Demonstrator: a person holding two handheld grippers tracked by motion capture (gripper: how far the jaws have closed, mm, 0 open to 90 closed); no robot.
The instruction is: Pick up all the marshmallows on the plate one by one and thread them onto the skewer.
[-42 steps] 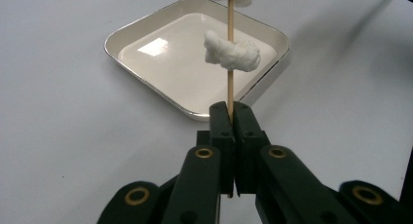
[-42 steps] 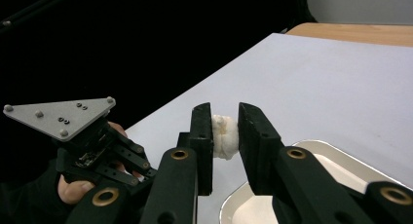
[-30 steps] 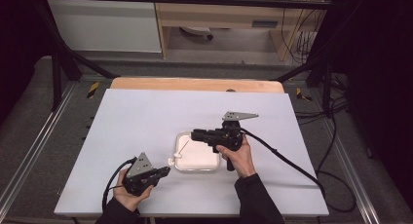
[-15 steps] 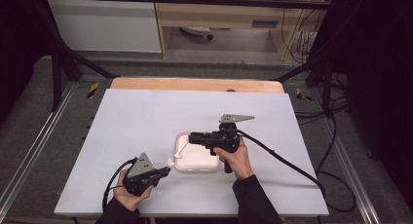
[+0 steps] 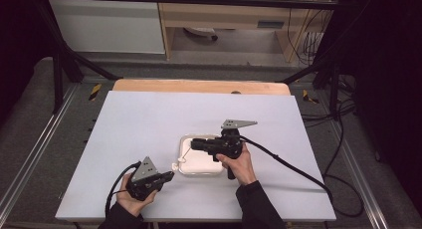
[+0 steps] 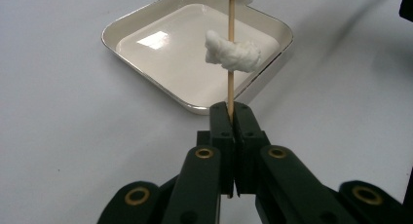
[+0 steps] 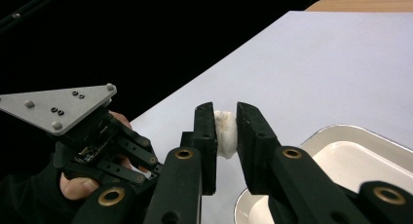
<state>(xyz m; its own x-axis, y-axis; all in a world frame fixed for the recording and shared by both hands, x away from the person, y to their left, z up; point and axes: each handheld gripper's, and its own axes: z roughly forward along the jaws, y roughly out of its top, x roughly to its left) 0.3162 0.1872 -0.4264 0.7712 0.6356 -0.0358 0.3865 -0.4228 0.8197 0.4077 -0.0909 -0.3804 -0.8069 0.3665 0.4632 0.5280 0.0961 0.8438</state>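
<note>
skewer (image 6: 231, 48): thin wooden stick, slanting over white tray | marshmallow (image 6: 233, 52): white, soft, threaded on skewer

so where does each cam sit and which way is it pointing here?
High view: above the person's side, looking forward and down on the white table; both forearms, left gripper, right gripper.
Left gripper view: on the left gripper, along its shut jaws clamping a wooden skewer with a white lump, tray beyond.
Right gripper view: on the right gripper, squeezing a white piece; left hand beyond.
Shared: the tray.
</note>
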